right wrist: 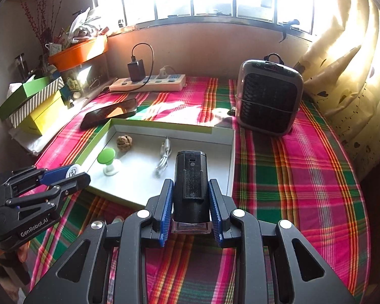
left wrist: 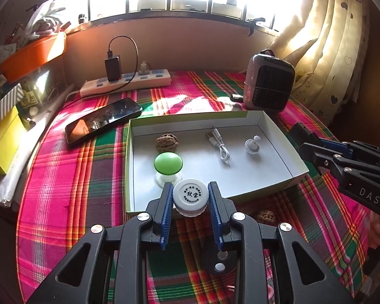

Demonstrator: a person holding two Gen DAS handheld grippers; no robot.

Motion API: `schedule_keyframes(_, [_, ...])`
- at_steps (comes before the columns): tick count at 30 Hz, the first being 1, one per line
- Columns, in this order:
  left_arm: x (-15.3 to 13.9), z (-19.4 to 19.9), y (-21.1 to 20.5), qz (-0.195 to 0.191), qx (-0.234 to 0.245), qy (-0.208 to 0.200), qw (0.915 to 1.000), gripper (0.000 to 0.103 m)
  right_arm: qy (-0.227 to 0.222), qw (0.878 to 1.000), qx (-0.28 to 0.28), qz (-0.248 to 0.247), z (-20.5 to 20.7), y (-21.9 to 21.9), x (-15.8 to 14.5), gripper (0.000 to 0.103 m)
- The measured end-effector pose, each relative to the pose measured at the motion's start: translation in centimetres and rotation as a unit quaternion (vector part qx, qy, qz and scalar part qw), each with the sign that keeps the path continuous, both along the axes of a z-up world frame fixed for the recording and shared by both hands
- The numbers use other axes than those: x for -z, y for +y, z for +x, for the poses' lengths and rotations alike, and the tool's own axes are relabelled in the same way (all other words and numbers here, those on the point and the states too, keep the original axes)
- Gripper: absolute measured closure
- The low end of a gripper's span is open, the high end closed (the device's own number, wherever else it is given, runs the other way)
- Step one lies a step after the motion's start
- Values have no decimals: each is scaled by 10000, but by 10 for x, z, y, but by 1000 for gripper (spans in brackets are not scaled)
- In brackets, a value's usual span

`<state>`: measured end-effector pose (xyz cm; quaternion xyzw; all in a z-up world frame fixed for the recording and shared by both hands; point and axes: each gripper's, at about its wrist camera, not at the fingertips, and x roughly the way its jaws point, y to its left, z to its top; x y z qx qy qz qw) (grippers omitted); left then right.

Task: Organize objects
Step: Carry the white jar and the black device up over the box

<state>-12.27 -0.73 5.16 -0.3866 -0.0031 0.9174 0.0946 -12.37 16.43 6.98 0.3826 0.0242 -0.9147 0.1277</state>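
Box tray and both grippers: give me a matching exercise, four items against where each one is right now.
Items:
1. white jar
2. black device
3. green knob
4. phone

Places:
A. on the cloth, left of the box
B. standing inside the box
C. between the right gripper pads
D. between the left gripper pads

Pairs: 1-D, 2-C, 3-B, 4-A

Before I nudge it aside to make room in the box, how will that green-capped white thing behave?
The green-capped piece will probably tip rather than slide: its wide cap sits on a narrower white stem and foot. It looks like light plastic, so a low push at the foot seems safer. Once on its side, the round cap may roll toward the walnut.
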Motion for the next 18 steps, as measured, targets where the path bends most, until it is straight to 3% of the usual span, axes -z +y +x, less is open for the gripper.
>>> schedule_keyframes(18, [14, -45, 13, -26, 94, -156, 9998, 78, -512, 9987, -58, 42, -72, -33, 30, 74])
